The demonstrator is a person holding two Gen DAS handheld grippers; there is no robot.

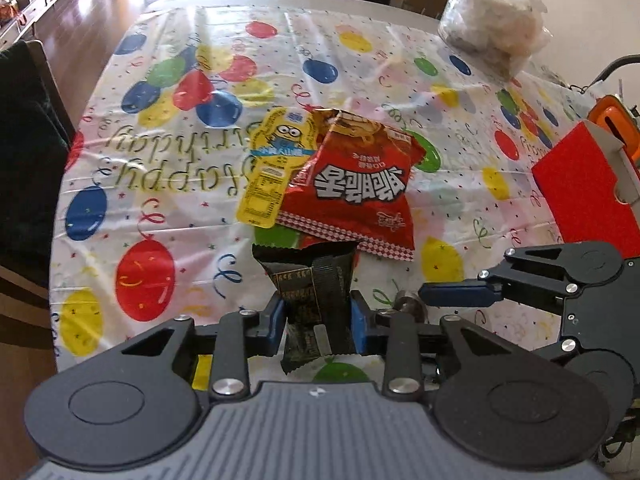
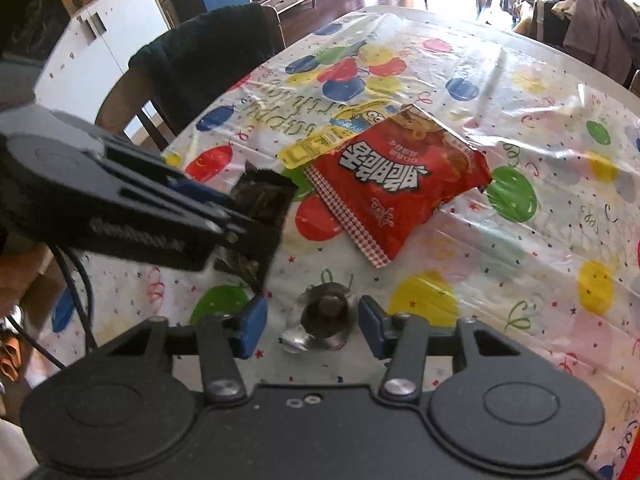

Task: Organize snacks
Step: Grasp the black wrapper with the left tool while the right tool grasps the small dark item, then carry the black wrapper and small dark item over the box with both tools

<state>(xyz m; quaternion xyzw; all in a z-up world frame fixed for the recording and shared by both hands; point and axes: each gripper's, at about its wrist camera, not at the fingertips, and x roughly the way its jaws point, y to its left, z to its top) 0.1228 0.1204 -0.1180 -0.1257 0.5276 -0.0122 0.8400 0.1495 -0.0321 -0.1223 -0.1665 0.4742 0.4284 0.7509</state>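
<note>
My left gripper [image 1: 319, 322] clamps the black foil snack packet [image 1: 310, 280] above the balloon-print tablecloth [image 1: 168, 168]. My right gripper [image 2: 313, 322] straddles a small foil-wrapped dark candy [image 2: 326, 312] (pads apparently not touching). The red crinkly snack bag [image 1: 358, 188] overlaps the yellow minion-print packet [image 1: 272, 160] mid-table.

Matte black left gripper [image 1: 319, 316] and right gripper [image 2: 313, 325], alike in build: blue rubber fingertip pads [image 2: 253, 325], angular linkage arms with silver round screws [image 1: 228, 386], two embossed discs beside a ribbed grey centre plate [image 1: 316, 420]. Black cable [image 2: 82, 280] under the left gripper body.
</note>
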